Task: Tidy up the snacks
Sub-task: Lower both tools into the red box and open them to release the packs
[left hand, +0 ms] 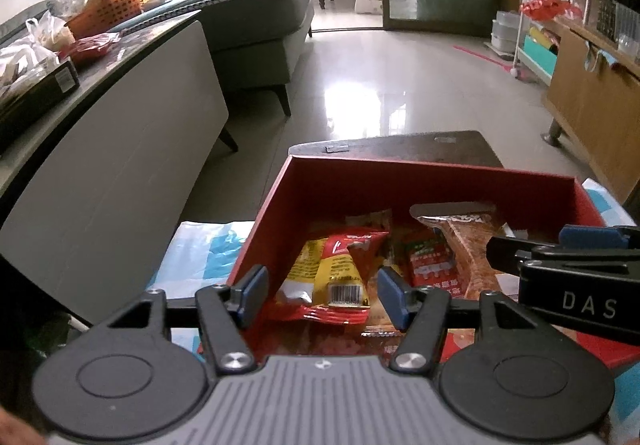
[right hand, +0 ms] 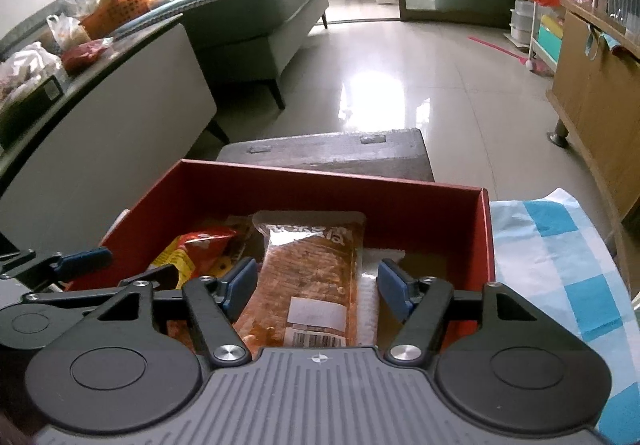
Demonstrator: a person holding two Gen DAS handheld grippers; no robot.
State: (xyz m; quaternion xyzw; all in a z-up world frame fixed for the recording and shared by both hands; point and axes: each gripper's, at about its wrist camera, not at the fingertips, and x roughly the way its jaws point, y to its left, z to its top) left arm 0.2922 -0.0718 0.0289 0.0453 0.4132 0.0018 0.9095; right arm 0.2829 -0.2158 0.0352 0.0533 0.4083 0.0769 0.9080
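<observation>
A red cardboard box (left hand: 332, 181) (right hand: 320, 185) holds several snack packets. A yellow and red packet (left hand: 332, 273) lies at its left, also seen in the right wrist view (right hand: 188, 249). A long clear packet of brown snack (right hand: 308, 273) (left hand: 468, 245) lies in the middle. My left gripper (left hand: 322, 295) is open over the yellow and red packet, holding nothing. My right gripper (right hand: 316, 287) is open, its fingers either side of the long packet; it enters the left wrist view from the right (left hand: 560, 257).
The box stands on a blue and white checked cloth (right hand: 560, 245). A dark low stool (right hand: 332, 153) stands just beyond the box. A grey sofa (left hand: 256, 17) and a cluttered counter (left hand: 60, 61) are at left. A wooden cabinet (left hand: 592, 101) is at right.
</observation>
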